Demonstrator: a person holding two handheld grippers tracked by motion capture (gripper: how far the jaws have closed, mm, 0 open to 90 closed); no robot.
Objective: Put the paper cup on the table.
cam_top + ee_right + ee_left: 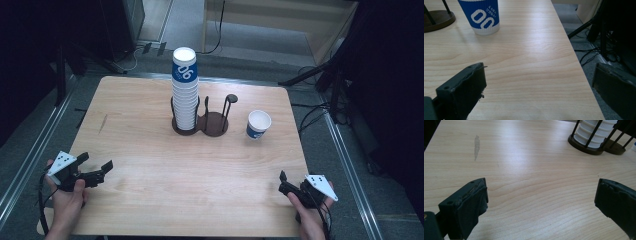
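High view: the left gripper (97,170) rests at the table's (150,200) seven o'clock, jaws spread wide and holding nothing. The right gripper (284,182) sits at five o'clock, its jaws likewise spread apart and empty. A single blue paper cup (258,124) stands upright toward two o'clock, just right of the dark cup holder (215,122), whose left ring carries a tall cup stack (185,90).

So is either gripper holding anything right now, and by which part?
Nothing is held. The left gripper and right gripper both have open jaws over bare table; the single cup stands untouched.
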